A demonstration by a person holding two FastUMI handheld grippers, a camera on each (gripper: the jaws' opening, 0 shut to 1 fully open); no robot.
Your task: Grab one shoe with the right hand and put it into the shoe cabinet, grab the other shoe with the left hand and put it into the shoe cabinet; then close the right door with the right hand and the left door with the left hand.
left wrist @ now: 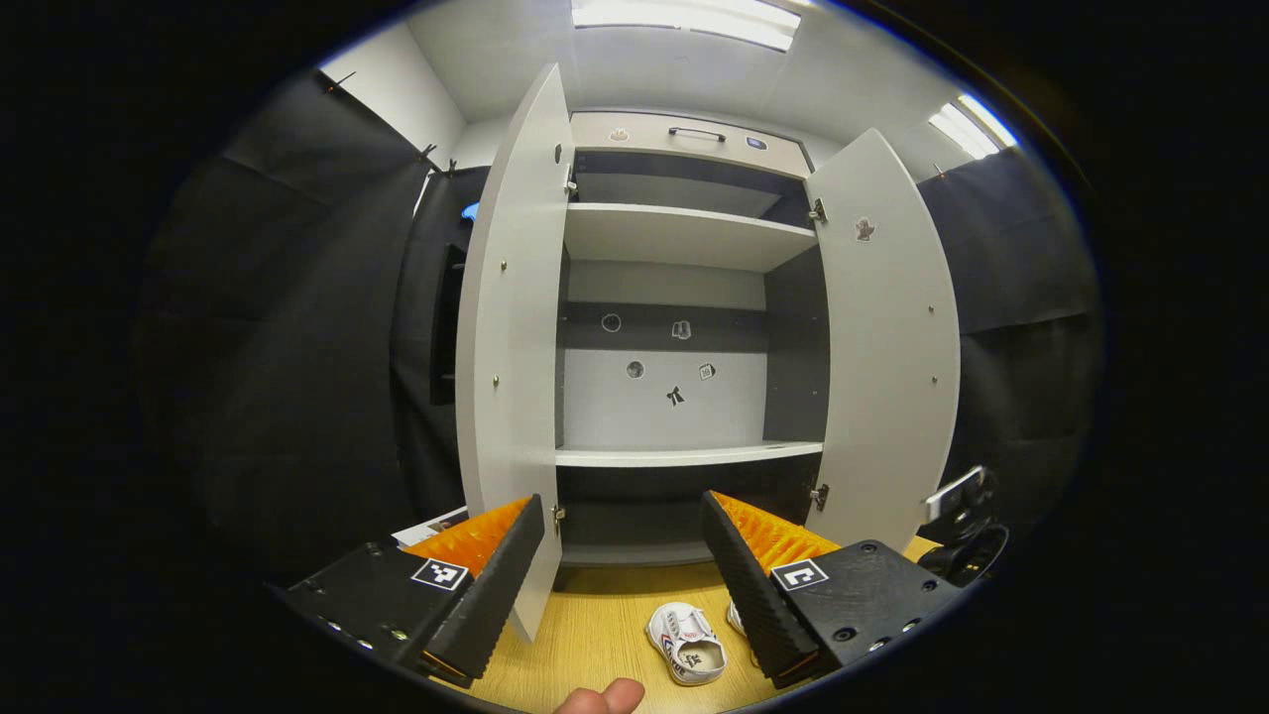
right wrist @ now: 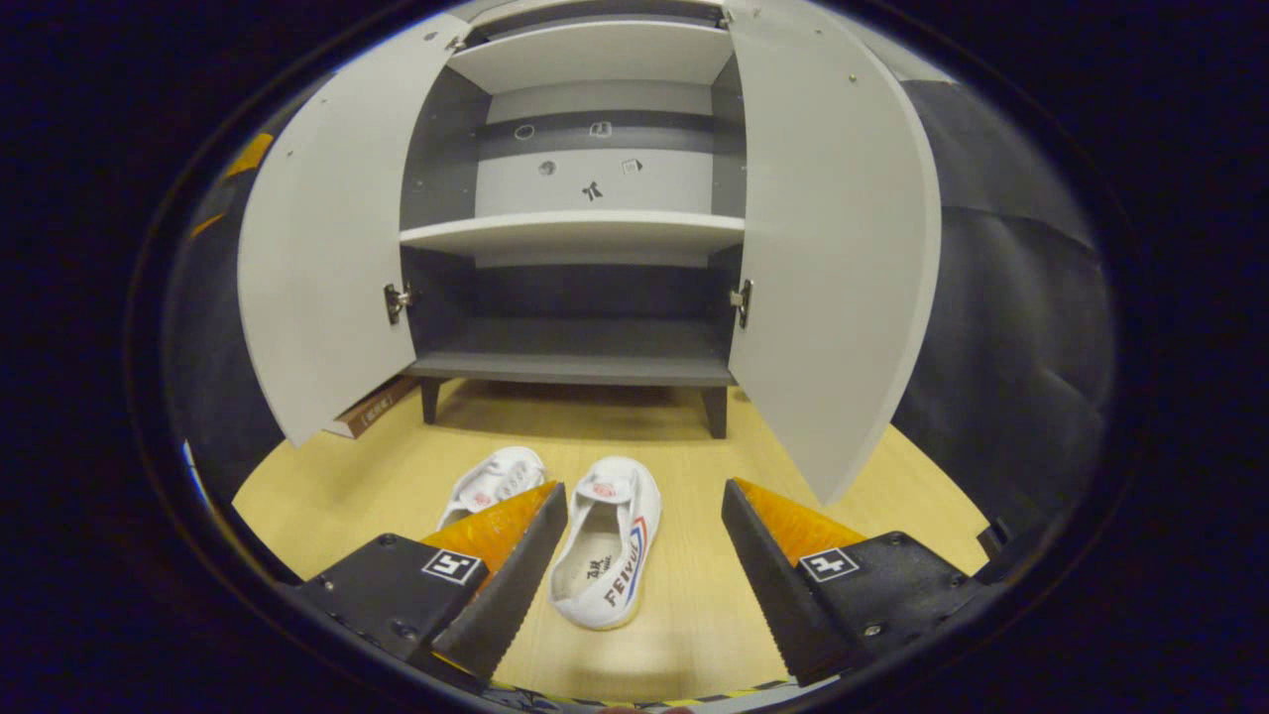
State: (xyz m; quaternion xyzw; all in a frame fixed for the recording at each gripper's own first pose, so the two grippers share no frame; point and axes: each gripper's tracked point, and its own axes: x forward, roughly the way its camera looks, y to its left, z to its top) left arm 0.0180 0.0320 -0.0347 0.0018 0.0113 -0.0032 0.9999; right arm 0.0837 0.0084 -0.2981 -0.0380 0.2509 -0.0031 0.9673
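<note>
I am holding my right hand-held gripper (right wrist: 644, 540) wide open over one white shoe (right wrist: 603, 555) on the wooden floor (right wrist: 684, 615); the other shoe (right wrist: 493, 481) is lying beside it, before the open shoe cabinet (right wrist: 580, 233), my left hand-held gripper (left wrist: 623, 555) gaping too

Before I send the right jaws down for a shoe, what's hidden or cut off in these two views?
- Left shoe: right gripper view, heel behind the right gripper's finger.
- Second shoe: left gripper view, mostly behind the left gripper's finger.
- Cabinet top: right gripper view, cut off by the edge.
- Stickers on back panel: too small.
</note>
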